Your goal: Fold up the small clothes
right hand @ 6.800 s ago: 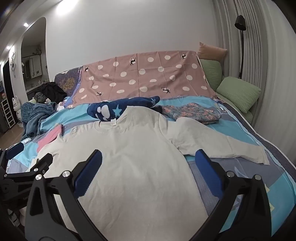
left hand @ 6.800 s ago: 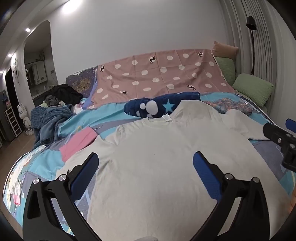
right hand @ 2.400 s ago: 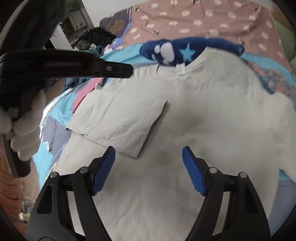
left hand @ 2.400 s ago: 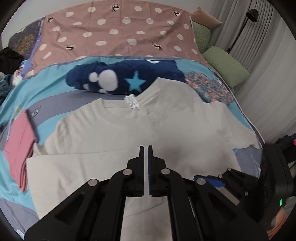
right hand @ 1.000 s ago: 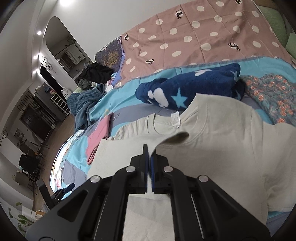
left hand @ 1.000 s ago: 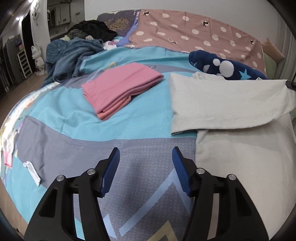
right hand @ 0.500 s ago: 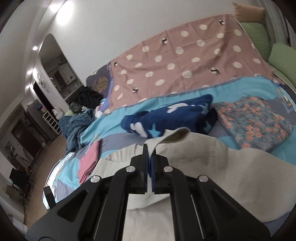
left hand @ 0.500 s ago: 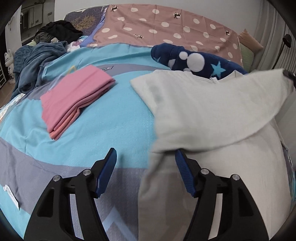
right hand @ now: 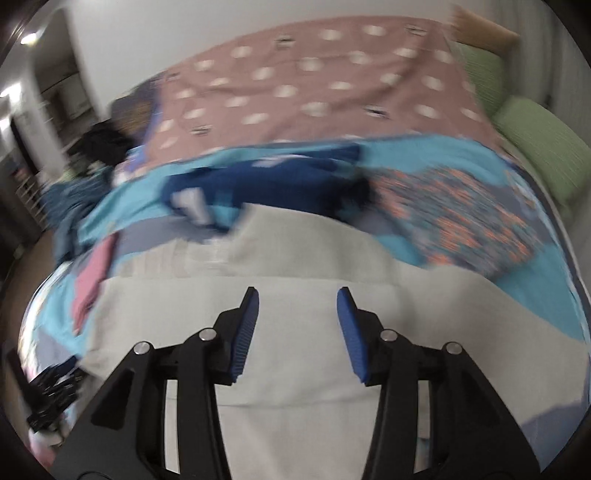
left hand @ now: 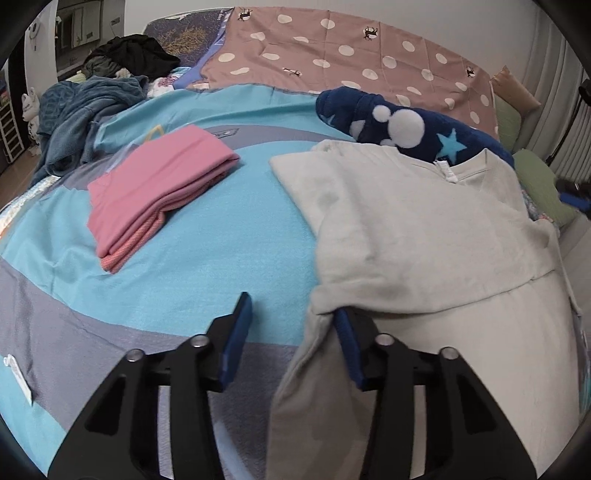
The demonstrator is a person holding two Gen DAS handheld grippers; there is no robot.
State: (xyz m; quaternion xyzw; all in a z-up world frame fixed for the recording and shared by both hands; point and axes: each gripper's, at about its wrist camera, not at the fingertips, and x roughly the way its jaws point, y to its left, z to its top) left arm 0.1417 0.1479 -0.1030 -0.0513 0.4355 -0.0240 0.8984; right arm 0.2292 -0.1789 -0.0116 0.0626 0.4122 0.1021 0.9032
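Folded pink cloth [left hand: 155,192]; navy star blanket [left hand: 402,125]; polka-dot sheet [left hand: 343,55]; green pillow [right hand: 546,147]

A white wall [left hand: 443,22] backs the bed [left hand: 229,236] — green pillows [right hand: 543,147] along its right edge.

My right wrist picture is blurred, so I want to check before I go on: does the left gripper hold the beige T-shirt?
Observer: No. The left gripper is open. Its right finger rests against the bunched left edge of the beige cotton T-shirt, but nothing is pinched.
Operator: Does the pink garment touch the shirt?
Observer: No. The folded pink garment lies apart from it, with a strip of turquoise bedcover between them.
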